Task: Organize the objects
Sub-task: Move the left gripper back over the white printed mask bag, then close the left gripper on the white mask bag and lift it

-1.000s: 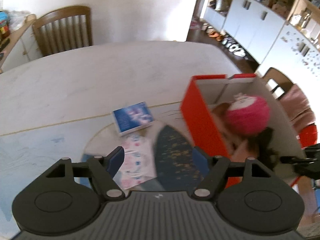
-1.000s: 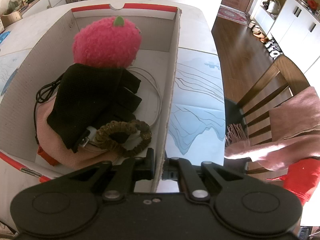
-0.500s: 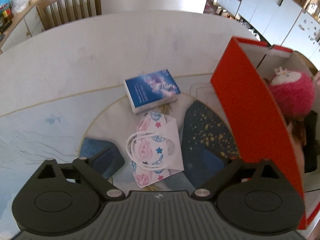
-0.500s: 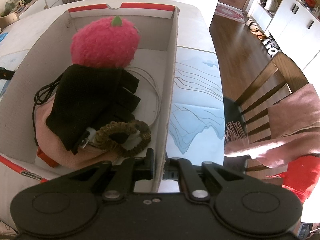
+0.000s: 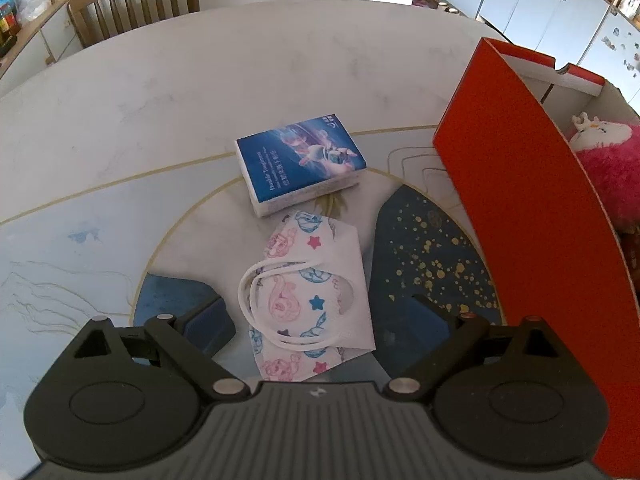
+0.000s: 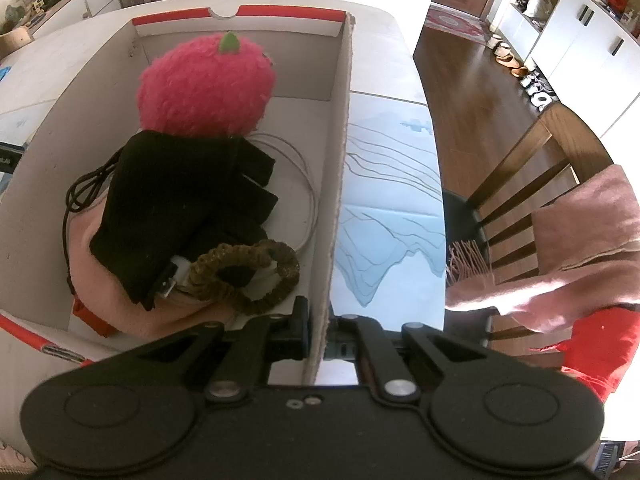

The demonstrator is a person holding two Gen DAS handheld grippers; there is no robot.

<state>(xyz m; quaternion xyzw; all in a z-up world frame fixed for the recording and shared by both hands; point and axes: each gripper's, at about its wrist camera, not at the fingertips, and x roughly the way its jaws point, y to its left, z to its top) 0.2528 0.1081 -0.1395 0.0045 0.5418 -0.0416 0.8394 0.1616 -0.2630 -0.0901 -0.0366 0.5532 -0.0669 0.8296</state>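
My left gripper (image 5: 316, 316) hangs spread wide over the face mask (image 5: 310, 300), which lies flat on the table (image 5: 160, 100) between its fingers, just in front of the blue tissue pack (image 5: 300, 168) and left of the red box (image 5: 532, 216). The mask looks light, soft and floppy, so I judge a pinch across its folded middle or the white ear loops (image 5: 260, 292) would hold best. My right gripper (image 6: 318, 336) is clamped on the box's cardboard wall (image 6: 340, 168), steadying it; inside sit a pink plush toy (image 6: 208, 84) and black cloth (image 6: 180, 208)
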